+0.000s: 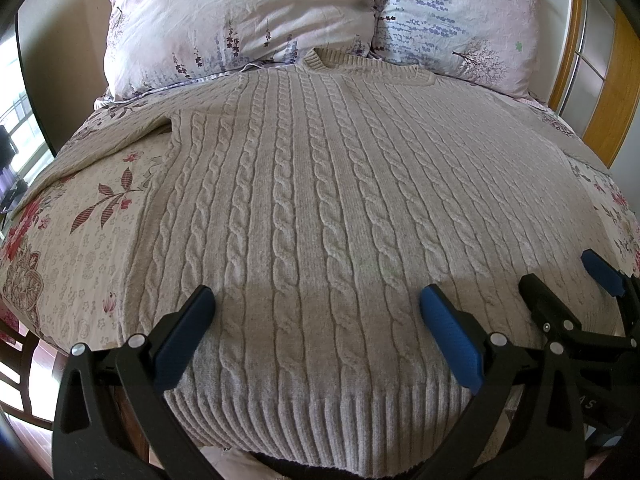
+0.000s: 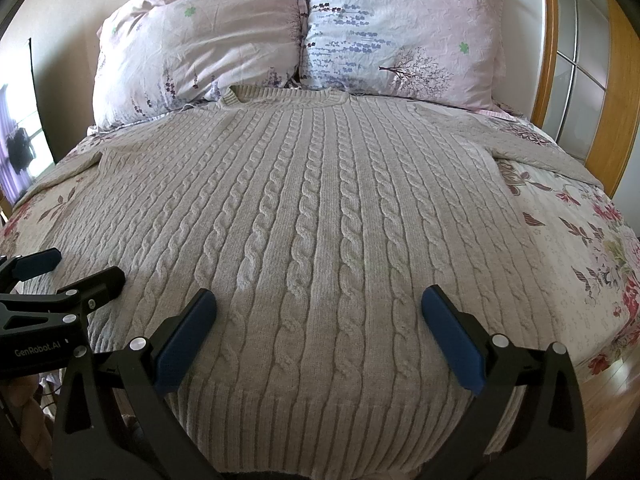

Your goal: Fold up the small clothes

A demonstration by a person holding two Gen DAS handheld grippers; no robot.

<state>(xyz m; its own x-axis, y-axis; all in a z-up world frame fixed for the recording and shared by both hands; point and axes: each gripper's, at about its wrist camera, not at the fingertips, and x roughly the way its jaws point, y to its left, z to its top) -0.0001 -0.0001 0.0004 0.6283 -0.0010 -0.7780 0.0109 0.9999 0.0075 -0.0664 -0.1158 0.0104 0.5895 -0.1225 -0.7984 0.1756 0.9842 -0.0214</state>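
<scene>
A beige cable-knit sweater lies flat and face up on the bed, its collar toward the pillows and its ribbed hem nearest me. Both sleeves spread out sideways. My left gripper hovers open above the lower part of the sweater, nothing between its blue pads. My right gripper is open too, over the same lower area, a little to the right. In the left wrist view the right gripper shows at the right edge; in the right wrist view the left gripper shows at the left edge.
Two floral pillows lean at the head of the bed. A flowered bedspread shows on both sides of the sweater. A wooden headboard frame stands at the right. Wood floor lies past the bed's right edge.
</scene>
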